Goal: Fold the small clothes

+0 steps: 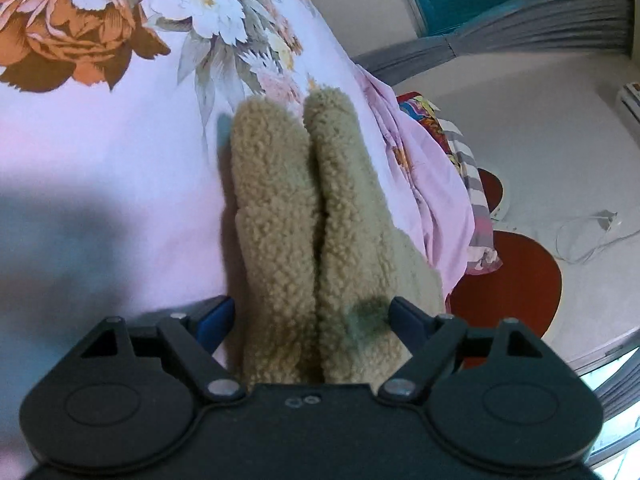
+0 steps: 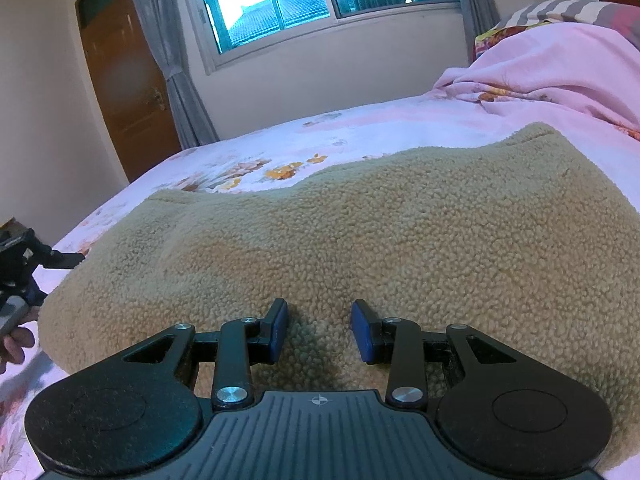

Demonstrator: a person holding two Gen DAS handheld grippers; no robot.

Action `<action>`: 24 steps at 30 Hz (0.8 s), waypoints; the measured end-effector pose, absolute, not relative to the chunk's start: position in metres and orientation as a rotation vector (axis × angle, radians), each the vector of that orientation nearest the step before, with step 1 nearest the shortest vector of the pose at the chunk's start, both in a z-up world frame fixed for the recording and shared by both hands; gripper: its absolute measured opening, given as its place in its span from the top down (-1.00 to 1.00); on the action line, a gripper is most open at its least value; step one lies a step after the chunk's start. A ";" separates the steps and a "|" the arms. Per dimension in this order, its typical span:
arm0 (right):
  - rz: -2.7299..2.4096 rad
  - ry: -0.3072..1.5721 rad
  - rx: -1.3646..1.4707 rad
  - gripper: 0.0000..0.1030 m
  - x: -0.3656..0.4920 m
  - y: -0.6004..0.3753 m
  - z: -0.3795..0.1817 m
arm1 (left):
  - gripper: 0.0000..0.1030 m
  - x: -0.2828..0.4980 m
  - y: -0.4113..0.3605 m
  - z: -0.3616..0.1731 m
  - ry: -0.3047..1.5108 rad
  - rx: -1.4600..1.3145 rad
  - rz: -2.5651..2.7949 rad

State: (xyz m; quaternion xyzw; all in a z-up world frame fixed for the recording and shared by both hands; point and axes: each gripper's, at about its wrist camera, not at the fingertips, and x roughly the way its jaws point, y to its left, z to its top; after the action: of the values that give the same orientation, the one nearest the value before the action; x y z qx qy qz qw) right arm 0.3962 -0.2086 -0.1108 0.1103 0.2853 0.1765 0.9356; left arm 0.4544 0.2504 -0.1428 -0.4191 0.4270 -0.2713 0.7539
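A beige fleece garment point(image 2: 360, 232) lies spread on the bed's pink floral sheet point(image 2: 256, 156). My right gripper point(image 2: 320, 332) sits at its near edge, and the blue pads pinch a raised bump of fleece between them. In the left wrist view the fleece garment point(image 1: 304, 216) shows as two thick layers side by side, running away from me. My left gripper point(image 1: 310, 316) straddles them with the jaws spread wide; the left pad stands clear of the pile and the right pad just brushes it. The left gripper point(image 2: 52, 276) also appears at the garment's left end, held by a hand point(image 2: 16, 344).
A crumpled pink blanket point(image 2: 560, 76) and a striped pillow point(image 2: 580, 12) lie at the bed's far right. A wooden door point(image 2: 124, 80), a window point(image 2: 276, 4) and grey curtains point(image 2: 168, 60) are behind the bed. A reddish-brown wooden headboard point(image 1: 508, 280) and a white cable point(image 1: 592, 236) lie past the bed's edge.
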 end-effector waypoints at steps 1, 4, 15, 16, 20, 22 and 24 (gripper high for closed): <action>0.361 0.582 0.227 0.30 0.396 -0.209 -0.111 | -0.66 0.454 0.252 -0.143 0.921 -0.937 -0.617; 0.359 0.577 0.231 0.30 0.394 -0.209 -0.113 | -0.65 0.450 0.251 -0.145 0.907 -0.993 -0.641; 0.356 0.588 0.228 0.30 0.394 -0.208 -0.109 | -0.65 0.453 0.273 -0.173 0.955 -1.254 -0.616; 0.357 0.590 0.228 0.30 0.393 -0.209 -0.109 | -0.65 0.460 0.272 -0.169 0.994 -1.190 -0.598; 0.371 0.595 0.219 0.30 0.394 -0.211 -0.107 | -0.65 0.471 0.280 -0.154 1.062 -1.034 -0.576; 0.378 0.598 0.206 0.30 0.394 -0.211 -0.106 | -0.66 0.479 0.281 -0.156 1.063 -1.030 -0.620; 0.381 0.600 0.195 0.30 0.394 -0.209 -0.106 | -0.66 0.492 0.273 -0.169 1.017 -1.103 -0.712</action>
State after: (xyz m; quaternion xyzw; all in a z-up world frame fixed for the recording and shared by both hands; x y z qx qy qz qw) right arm 0.3941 -0.2095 -0.1057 0.0954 0.2934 0.1860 0.9328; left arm 0.4924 0.2732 -0.1688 -0.4903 0.4522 -0.3165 0.6745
